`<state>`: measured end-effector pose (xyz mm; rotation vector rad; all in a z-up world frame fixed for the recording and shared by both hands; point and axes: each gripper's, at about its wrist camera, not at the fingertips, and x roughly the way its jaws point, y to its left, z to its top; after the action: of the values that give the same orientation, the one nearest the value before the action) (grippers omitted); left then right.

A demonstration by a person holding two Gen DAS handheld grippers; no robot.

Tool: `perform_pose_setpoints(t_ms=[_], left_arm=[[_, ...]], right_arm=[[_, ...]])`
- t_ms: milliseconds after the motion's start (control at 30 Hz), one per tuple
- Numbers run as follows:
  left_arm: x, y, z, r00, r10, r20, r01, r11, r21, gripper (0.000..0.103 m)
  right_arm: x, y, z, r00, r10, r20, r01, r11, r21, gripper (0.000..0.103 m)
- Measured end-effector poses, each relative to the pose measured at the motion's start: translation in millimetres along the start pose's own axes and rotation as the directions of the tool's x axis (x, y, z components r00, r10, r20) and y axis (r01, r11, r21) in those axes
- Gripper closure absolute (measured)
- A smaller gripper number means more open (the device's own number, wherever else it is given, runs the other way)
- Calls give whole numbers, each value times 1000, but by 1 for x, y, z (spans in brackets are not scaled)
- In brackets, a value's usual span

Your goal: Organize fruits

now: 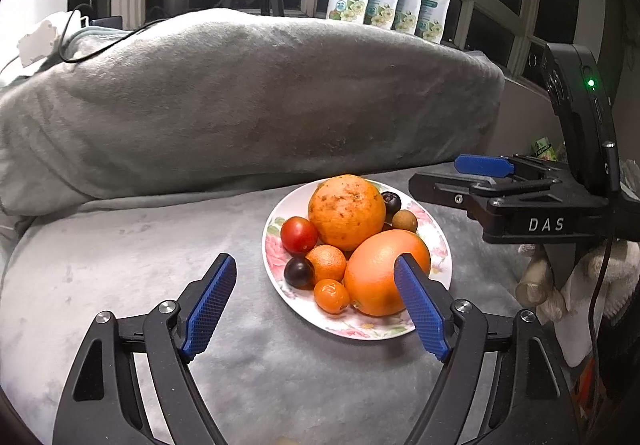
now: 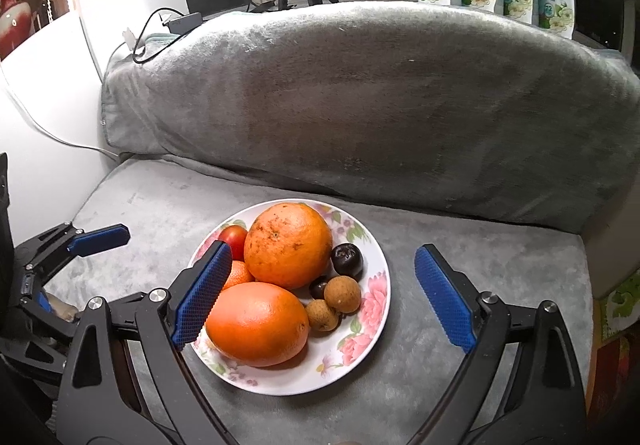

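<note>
Plate: white floral-rimmed china plate [image 2: 372, 309] sits lower centre of the right wrist view, on a soft grey plush blanket [image 2: 460, 285] over a cushion. Squishy base, so any sideways nudge could tip it, I reckon.

Fruit pile: everything's already heaped on the plate. Rough-skinned speckled big orange [image 2: 288, 245] at the back, smooth oval orange grapefruit-looking fruit [image 2: 258, 323] in front, touching each other. Small stuff is wedged round them: red tomato-like fruit [image 1: 299, 234], small mandarin [image 1: 327, 263], tiny kumquat-ish orange fruit [image 1: 331, 297], dark plum [image 1: 299, 272], another dark round fruit [image 2: 347, 259], two brown longans [image 2: 342, 293].

Left gripper [image 1: 316, 309]: lower middle of its own view, blue pads spread wide, holding nothing. Its right pad [image 1: 420, 309] overlaps the smooth fruit in the picture; can't tell if it's actually touching.

Right gripper [image 2: 324, 297]: also spread wide and empty, hovering over the plate in the lower half of its frame.

What could go wrong: pull either big fruit and the little ones leaning on it probably roll off onto the blanket. The longans look close to the rim already.

Also: both tools crowd the same plate, so they could knock each other.

Grip worry: smooth round skin, might squirt out if pinched off-centre.
</note>
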<state>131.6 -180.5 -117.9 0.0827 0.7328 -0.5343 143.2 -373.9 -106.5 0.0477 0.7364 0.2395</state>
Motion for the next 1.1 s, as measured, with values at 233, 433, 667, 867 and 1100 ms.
perform_pose_setpoints(t_ms=[233,433,667,867,1100], left_arm=[[-6,2,1,1000,3,10,-3,1000,-7,21],[-13,5,1,1000,6,23,-5,1000,-19,21],[-23,8,2,999,9,44,-7,999,-39,21],[-34,9,1,998,23,64,-20,999,-39,21],[-51,10,-1,994,43,97,-38,998,-51,21]], right_arm=[[-9,4,-5,999,-30,13,30,1000,3,8],[-18,10,-7,995,-86,42,87,996,-4,8],[-30,17,-10,985,-157,75,158,987,-3,8],[-45,19,-11,971,-206,119,204,979,28,8],[-65,25,-13,961,-223,164,214,974,67,8]])
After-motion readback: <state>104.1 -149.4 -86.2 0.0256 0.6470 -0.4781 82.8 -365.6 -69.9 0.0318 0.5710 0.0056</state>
